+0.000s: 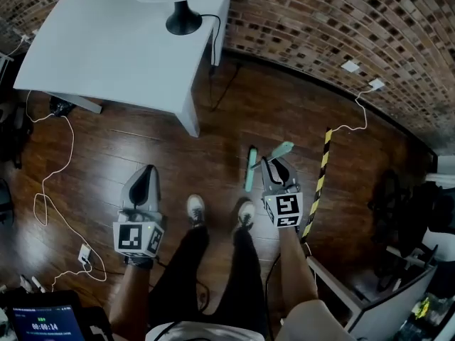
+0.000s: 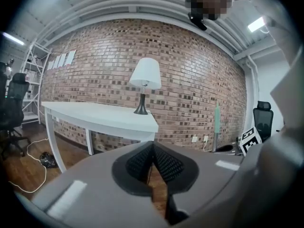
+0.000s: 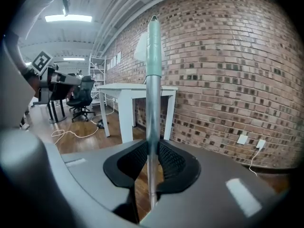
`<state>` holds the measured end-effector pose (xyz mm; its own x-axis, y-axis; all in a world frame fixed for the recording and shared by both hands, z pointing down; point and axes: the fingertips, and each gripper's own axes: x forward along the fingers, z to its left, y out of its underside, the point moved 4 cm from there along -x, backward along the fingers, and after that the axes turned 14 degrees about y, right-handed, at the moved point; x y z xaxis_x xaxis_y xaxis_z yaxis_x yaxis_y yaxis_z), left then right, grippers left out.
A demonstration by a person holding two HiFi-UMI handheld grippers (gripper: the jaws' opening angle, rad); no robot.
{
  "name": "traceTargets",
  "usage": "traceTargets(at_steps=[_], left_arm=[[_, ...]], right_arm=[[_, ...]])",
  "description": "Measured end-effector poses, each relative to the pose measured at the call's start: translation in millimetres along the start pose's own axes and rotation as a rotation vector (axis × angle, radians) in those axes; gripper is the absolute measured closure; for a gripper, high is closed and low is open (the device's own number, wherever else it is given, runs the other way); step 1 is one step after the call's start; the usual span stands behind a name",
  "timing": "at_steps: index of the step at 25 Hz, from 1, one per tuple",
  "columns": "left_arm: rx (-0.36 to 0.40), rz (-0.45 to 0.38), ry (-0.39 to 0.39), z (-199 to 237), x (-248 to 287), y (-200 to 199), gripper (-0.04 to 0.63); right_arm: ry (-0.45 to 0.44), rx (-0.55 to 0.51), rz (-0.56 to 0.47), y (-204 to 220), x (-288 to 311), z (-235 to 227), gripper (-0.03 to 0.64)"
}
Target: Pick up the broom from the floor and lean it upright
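Note:
The broom stands upright, a silver pole (image 3: 151, 122) with a mint-green grip (image 3: 154, 51) at its top. My right gripper (image 3: 153, 151) is shut on the pole, which runs straight up between the pads. In the head view the right gripper (image 1: 274, 163) is ahead of the person's right shoe, with the green grip (image 1: 282, 150) poking out above it and the mint broom head (image 1: 250, 169) on the floor beside it. My left gripper (image 1: 148, 170) hangs to the left of the shoes, shut and empty (image 2: 153, 148). From there the broom (image 2: 217, 125) shows at the right.
A white table (image 1: 106, 48) with a black-footed lamp (image 1: 183, 21) stands by the brick wall (image 1: 334, 20). White cables (image 1: 53, 183) trail over the wooden floor at left. A yellow-black striped strip (image 1: 320, 183) lies right of the broom. Office chairs (image 2: 262, 120) stand further off.

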<state>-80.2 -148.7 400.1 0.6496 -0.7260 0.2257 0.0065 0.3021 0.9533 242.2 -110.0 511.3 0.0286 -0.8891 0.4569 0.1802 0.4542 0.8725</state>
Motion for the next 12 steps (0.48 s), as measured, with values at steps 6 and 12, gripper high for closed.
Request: traceTargets(at_steps=[6, 12], left_arm=[[-0.016, 0.041, -0.052, 7, 20, 21, 0.594], [-0.034, 0.088, -0.110, 6, 21, 37, 0.594]], right_arm=[[-0.121, -0.071, 0.029, 21, 71, 17, 0.531], [-0.222, -0.096, 0.054, 27, 132, 41, 0.529]])
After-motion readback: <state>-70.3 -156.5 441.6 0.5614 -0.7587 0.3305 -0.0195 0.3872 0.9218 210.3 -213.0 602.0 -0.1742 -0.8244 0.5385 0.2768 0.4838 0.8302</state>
